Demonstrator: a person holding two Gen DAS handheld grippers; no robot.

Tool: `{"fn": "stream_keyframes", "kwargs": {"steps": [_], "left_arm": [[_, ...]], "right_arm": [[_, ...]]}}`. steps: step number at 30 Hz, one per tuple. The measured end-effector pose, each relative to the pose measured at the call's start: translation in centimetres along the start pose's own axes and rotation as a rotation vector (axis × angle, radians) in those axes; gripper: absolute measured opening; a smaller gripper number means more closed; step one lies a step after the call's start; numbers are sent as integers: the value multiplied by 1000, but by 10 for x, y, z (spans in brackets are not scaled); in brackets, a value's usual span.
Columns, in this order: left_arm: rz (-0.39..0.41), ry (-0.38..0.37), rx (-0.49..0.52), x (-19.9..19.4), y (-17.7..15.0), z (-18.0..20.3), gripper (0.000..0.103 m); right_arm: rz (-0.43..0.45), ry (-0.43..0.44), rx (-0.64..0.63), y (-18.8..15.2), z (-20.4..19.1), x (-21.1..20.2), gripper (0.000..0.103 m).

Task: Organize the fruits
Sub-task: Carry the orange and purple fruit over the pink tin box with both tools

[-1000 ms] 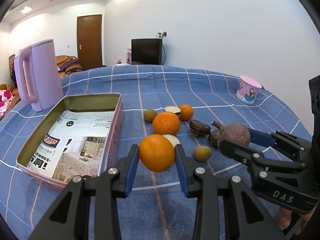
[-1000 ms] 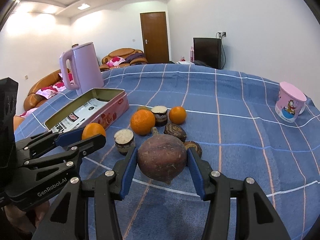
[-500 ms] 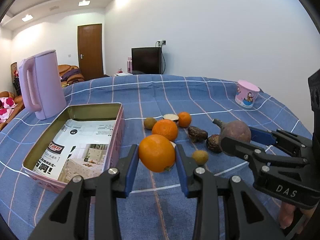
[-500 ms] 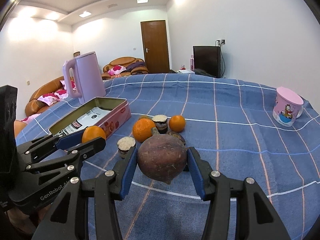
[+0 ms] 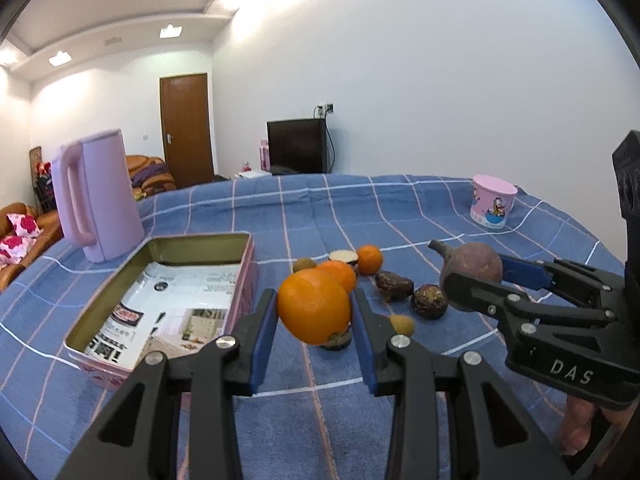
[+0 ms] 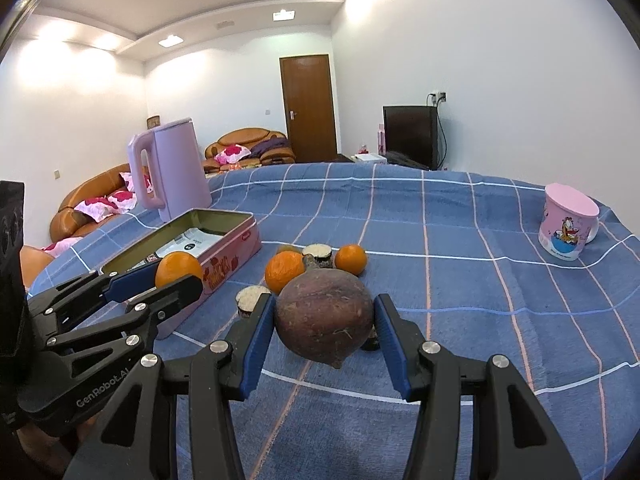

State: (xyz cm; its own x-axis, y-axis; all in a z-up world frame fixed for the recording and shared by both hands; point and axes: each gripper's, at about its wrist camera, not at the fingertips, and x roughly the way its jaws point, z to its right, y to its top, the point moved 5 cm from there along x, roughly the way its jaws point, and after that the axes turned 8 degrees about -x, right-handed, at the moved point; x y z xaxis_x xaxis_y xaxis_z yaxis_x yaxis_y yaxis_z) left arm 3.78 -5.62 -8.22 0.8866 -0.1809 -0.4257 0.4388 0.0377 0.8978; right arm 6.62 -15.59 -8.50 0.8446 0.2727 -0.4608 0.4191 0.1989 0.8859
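My left gripper (image 5: 314, 322) is shut on a big orange (image 5: 314, 306) and holds it above the blue checked cloth, just right of the open pink tin box (image 5: 120, 364). My right gripper (image 6: 324, 326) is shut on a round purple-brown fruit with a stem (image 6: 324, 320), also held in the air. Each gripper shows in the other's view: the right one with its fruit (image 5: 472, 268), the left one with its orange (image 6: 178, 270). Several fruits lie on the cloth between them: two oranges (image 5: 338, 274) (image 5: 369, 259), dark brown fruits (image 5: 394, 285), cut halves (image 6: 252, 298).
A pink kettle (image 5: 96, 196) stands behind the tin box (image 6: 224, 256), whose floor is lined with printed paper. A pink cartoon cup (image 6: 568, 224) stands at the far right of the table. A sofa, a door and a TV are beyond the table.
Both grippers have risen with their fruits, so the table and the fruits on it sit lower and farther in both views. Both grips are unchanged.
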Motion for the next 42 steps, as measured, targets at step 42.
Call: {"fn": "stream_keyframes", "kwargs": {"steps": [42], "left_arm": [[-67,218,-104,36,38,-138,38]], "right_arm": [[-21,168,-186,71,-116,87,53]]}}
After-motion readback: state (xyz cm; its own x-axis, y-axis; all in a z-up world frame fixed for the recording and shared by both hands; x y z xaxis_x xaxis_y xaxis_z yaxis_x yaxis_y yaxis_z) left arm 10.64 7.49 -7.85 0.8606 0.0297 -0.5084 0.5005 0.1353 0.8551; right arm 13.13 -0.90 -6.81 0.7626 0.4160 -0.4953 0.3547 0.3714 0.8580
